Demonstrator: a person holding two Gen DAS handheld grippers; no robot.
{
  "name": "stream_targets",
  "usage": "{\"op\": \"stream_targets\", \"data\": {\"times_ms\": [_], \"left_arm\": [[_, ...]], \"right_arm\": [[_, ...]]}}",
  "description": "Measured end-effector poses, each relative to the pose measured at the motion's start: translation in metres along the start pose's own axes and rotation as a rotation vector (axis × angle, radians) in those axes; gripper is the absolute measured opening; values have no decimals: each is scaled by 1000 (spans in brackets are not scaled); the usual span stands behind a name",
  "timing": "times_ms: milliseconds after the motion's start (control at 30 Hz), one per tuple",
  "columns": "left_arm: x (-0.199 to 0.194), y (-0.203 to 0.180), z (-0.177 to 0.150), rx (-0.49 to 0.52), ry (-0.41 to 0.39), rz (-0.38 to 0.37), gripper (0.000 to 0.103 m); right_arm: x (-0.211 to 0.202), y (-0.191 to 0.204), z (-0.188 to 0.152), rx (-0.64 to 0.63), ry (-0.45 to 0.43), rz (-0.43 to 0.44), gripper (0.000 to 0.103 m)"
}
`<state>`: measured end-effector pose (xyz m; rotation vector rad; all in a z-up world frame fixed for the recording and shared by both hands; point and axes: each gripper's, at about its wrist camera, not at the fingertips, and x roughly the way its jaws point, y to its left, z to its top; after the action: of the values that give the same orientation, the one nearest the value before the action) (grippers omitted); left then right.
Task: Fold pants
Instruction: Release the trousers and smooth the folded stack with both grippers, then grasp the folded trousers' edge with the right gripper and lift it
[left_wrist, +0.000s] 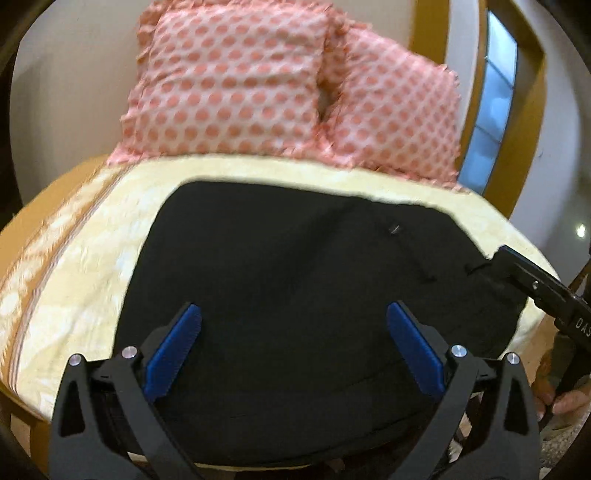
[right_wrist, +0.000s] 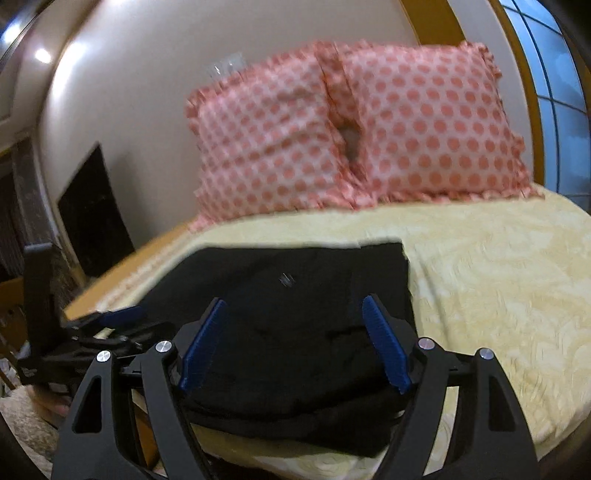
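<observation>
Black pants (left_wrist: 295, 280) lie folded in a flat stack on the yellow bedspread (left_wrist: 92, 258), near the bed's front edge; they also show in the right wrist view (right_wrist: 295, 332). My left gripper (left_wrist: 293, 317) is open and empty, its blue pads spread wide just above the near part of the pants. My right gripper (right_wrist: 293, 314) is open and empty over the pants' near right part. The right gripper also shows in the left wrist view (left_wrist: 517, 266) at the pants' right edge. The left gripper shows in the right wrist view (right_wrist: 118, 317) at their left edge.
Two pink polka-dot pillows (left_wrist: 280, 85) lean against the wall at the bed's head (right_wrist: 354, 129). A window with a wooden frame (left_wrist: 495, 99) stands to the right. The yellow bedspread (right_wrist: 498, 277) stretches bare to the right of the pants. A dark opening (right_wrist: 92, 218) is in the left wall.
</observation>
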<state>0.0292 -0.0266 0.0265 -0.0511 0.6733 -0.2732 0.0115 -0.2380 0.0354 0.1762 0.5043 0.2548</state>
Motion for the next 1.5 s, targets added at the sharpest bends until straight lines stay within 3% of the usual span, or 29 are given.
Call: {"op": "stream_targets", "data": {"times_ms": [100,200,300,367,467,567,700,767,833,900,1033,1333,1500], "left_arm": [[1,2,-10,34,-15,9,101],[5,-5,-16,89,-28,51,101],[6,-6,-19,93,-50,59,101],[5,-5,-21,88,-56,54,101],[6,-5,-22,95,-68,55,101],[5,-4,-24,96,-80,46,101],[4,-2,-28,109,-108,24,101],[3,-1,-30,110,-123,16,101],[2,1,-32,111,-138,0,101],[0,3,-33,113,-151,-17,101],[-2,6,-36,123,-173,-53,101],[-4,10,-39,133,-195,-89,101],[-4,10,-40,140,-204,-96,101]], "right_arm": [[10,-3,-13,-29,77,-64,78],[-8,0,-7,-26,-21,-97,77],[-31,9,7,-42,-153,-63,78],[-32,18,12,-86,-170,-14,78],[-16,35,3,-168,-105,21,78],[14,36,-19,-194,63,-13,78],[7,36,-31,-242,60,-17,78],[2,28,-23,-193,71,23,78],[-9,6,-5,-59,43,81,78],[-13,-25,18,79,17,85,83],[18,-71,52,254,116,95,83],[96,-103,62,364,360,91,74],[96,-91,58,288,356,72,60]]}}
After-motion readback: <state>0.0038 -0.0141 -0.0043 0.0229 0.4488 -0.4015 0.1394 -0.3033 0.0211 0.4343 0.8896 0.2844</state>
